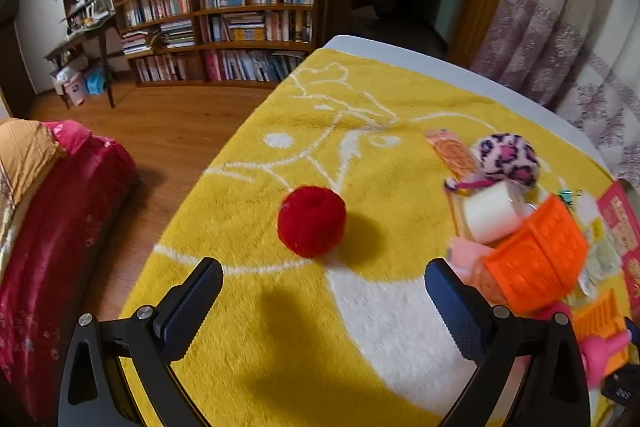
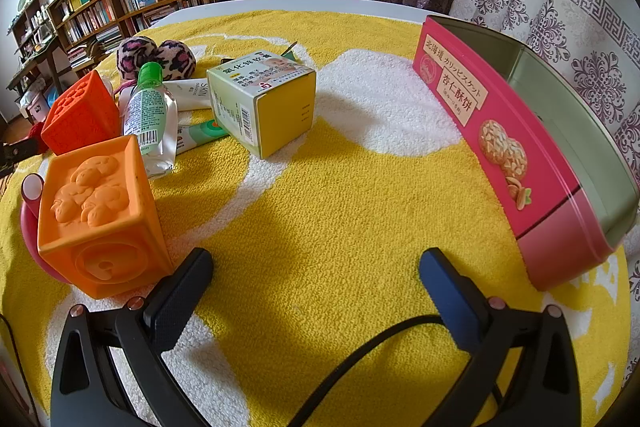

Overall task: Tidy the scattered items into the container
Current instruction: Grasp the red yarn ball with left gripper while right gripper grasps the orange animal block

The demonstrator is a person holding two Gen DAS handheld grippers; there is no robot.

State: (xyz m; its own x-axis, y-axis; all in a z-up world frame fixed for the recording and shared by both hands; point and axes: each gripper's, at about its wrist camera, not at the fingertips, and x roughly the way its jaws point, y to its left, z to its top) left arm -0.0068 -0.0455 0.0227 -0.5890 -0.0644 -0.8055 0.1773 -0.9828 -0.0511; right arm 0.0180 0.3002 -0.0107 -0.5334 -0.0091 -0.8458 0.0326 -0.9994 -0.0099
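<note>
Landmark: the pink biscuit tin, lid off and empty as far as I see in, sits at the right edge of the yellow blanket covering the tabletop. I place everything else against it.
Left tool: jaws spread wide, nothing between them, angled down at the blanket.
Right tool: also spread wide and empty, over bare blanket just left of the tin.
Nearest target: red yarn ball, alone, well left of the tin, just ahead of my left tool and roughly centred on its gap.
Main clutter: between the ball and the tin. Light orange embossed cube resting on something pink, darker orange cube, clear bottle with green cap lying over a tube, green-and-yellow carton, leopard-print pompoms furthest back.
Step in hand, my reading: nothing is in the tin yet; I take the ball first.
How to do it well: I judge the ball soft and free to roll. I lower the left tool so its fingers straddle the widest part, close gently without scooping blanket pile, lift clear before travelling.
Risk: the carry to the tin crosses the clutter; I pass high over the cubes.
Release: well inside the tin wall, low.
</note>
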